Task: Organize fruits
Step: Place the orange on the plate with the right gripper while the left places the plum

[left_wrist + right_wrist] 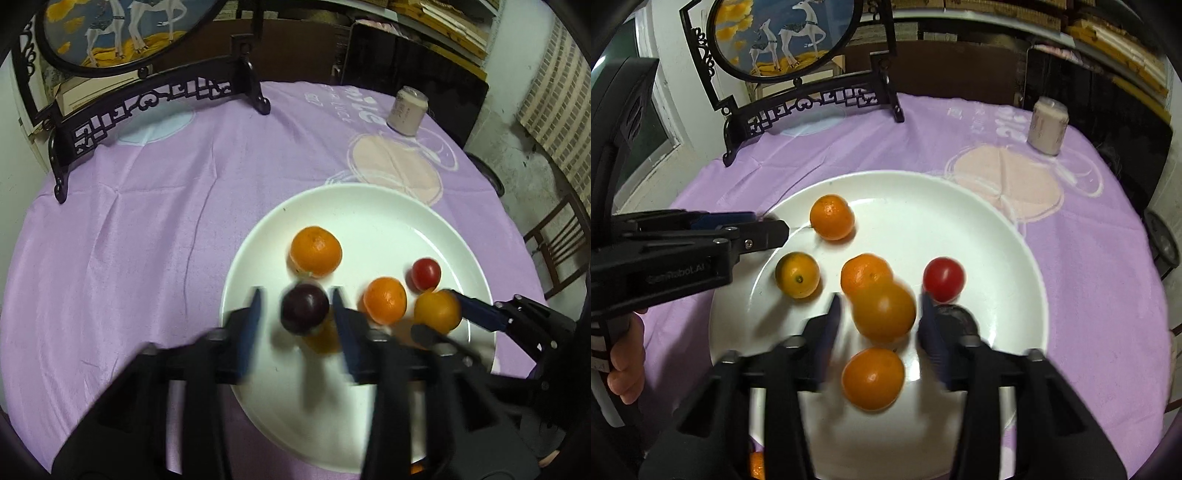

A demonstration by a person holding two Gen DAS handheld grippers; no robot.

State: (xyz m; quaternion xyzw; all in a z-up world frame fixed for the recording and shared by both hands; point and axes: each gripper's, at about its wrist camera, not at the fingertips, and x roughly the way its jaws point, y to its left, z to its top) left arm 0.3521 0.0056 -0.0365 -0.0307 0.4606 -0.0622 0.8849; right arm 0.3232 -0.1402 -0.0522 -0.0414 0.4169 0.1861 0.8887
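Fingers of left gripper (pixel 295 306) apart w/ dark plum (pixel 304 308) between them, not clamped. Right gripper (pixel 878 317) fingers apart round an orange (pixel 883 312) — contact unclear. Both over white plate (pixel 979 221) w/ more oranges, red tomato (pixel 943 278). Beyond — can (pixel 1047 125) on table.

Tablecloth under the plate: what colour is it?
Lilac purple tablecloth with pale circle prints and white lettering; clearest in the left wrist view.
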